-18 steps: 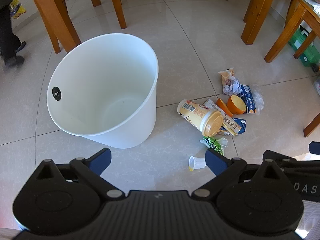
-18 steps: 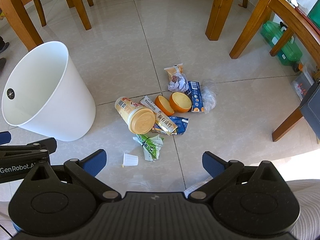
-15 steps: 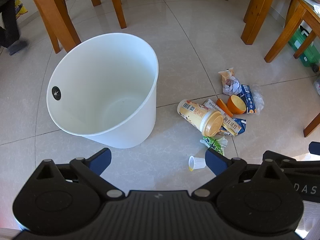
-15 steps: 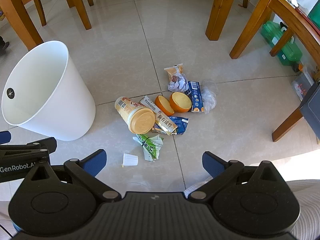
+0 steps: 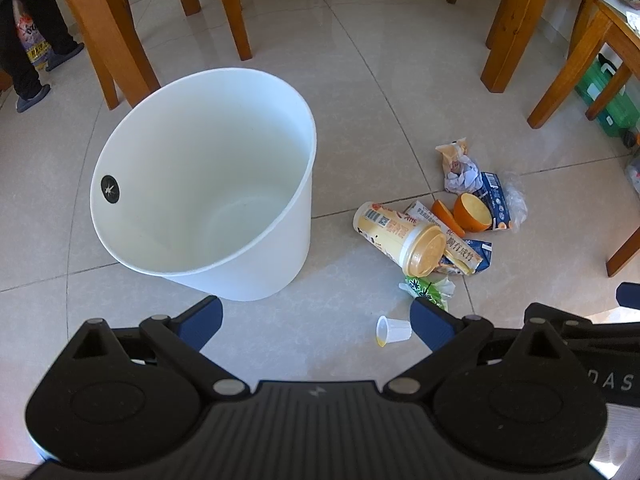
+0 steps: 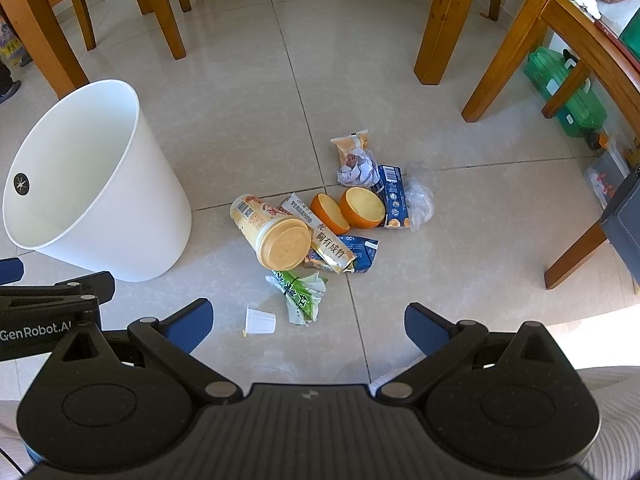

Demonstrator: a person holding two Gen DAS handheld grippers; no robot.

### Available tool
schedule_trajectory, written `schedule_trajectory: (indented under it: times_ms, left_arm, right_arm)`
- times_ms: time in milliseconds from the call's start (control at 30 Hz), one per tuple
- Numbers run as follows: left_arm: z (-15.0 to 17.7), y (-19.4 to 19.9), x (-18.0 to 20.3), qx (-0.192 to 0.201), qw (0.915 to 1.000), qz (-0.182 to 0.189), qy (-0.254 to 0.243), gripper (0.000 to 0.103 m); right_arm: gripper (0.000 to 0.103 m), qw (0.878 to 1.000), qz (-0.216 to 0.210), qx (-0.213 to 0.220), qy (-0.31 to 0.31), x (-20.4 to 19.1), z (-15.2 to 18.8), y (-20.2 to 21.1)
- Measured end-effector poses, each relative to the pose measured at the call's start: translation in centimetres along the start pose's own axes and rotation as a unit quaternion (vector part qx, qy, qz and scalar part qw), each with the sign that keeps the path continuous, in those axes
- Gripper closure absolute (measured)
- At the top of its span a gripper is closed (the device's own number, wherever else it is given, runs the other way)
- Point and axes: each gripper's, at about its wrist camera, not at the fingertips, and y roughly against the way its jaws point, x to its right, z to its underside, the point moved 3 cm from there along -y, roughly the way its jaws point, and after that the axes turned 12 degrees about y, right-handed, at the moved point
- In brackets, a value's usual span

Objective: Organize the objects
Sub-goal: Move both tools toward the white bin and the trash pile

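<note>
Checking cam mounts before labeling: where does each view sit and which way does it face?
Left wrist: on the left hand-held gripper, facing steeply down at the floor, centred on the bin; own open fingers show, the right gripper at the right edge.
Right wrist: on the right hand-held gripper, facing steeply down, centred on the litter pile; own open fingers show, a striped sleeve.
Shared: bin, litter pile, small cup.

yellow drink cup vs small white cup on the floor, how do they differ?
The yellow drink cup is far bigger than the small white cup. The yellow drink cup is printed and closed with a tan lid; the small white cup is plain and open, with a yellow trace at its mouth. The yellow drink cup rests against the wrapper pile; the small white cup lies apart, nearer the cameras. Both lie on their sides on the tile floor, outside the white bin.
</note>
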Motion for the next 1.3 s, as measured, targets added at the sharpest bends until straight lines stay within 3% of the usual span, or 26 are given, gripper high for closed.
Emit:
schedule_trajectory:
  times_ms: [400, 1000, 1300]
  left_arm:
    - [0.0, -0.1, 0.0, 0.009, 0.9998, 0.005, -0.018, 0.004]
    - [-2.2, 4.4, 0.7, 0.049, 0.9981, 0.023, -0.032, 0.003]
    - [-2.2, 2.6, 0.2, 0.048, 0.9967, 0.014, -0.064, 0.003]
  right_arm:
    - [0.0, 1.0, -0.018, -0.005, 0.012, -0.2, 0.0, -0.7]
    - [0.0, 0.998, -0.036, 0.035, 0.046, 1.4, -0.9, 1.6]
    - [0.0, 0.995, -0.041, 0.022, 0.087, 0.2, -1.7, -1.7]
